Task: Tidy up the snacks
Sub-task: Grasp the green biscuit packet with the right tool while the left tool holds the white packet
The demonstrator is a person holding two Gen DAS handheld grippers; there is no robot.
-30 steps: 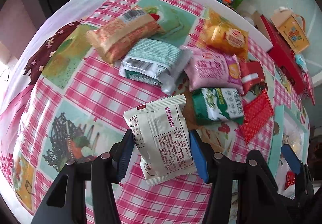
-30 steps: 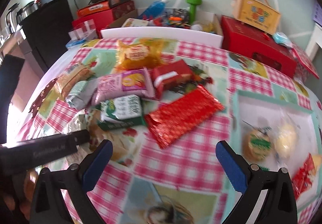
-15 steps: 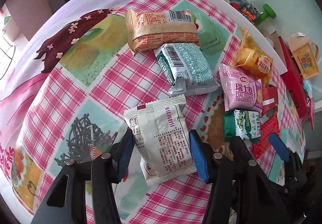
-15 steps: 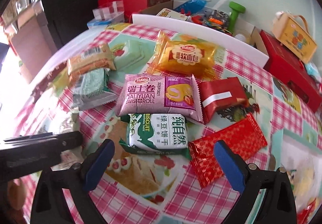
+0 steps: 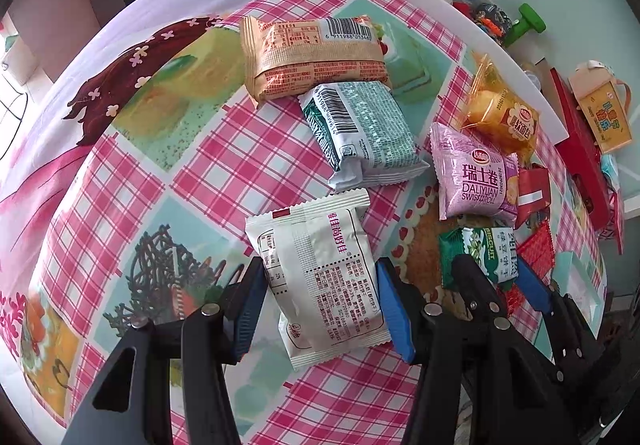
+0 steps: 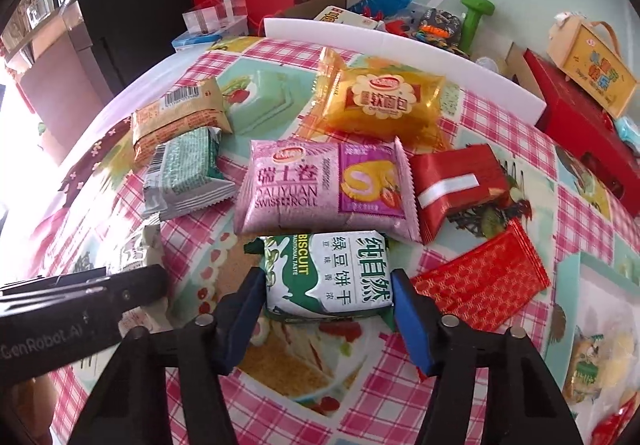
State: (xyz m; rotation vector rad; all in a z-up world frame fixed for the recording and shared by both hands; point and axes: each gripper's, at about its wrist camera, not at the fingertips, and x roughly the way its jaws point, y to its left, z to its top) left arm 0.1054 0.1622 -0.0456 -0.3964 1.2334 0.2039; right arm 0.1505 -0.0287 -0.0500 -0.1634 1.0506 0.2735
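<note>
The left gripper [image 5: 320, 305] has a white snack packet [image 5: 316, 281] pinched between its blue pads, above the checked tablecloth [image 5: 224, 165]. The right gripper [image 6: 328, 309] has just been closing, and its pads now press both sides of a green biscuit pack [image 6: 328, 273] (lying just in front of the pink Swiss roll pack [image 6: 320, 185]).
</note>
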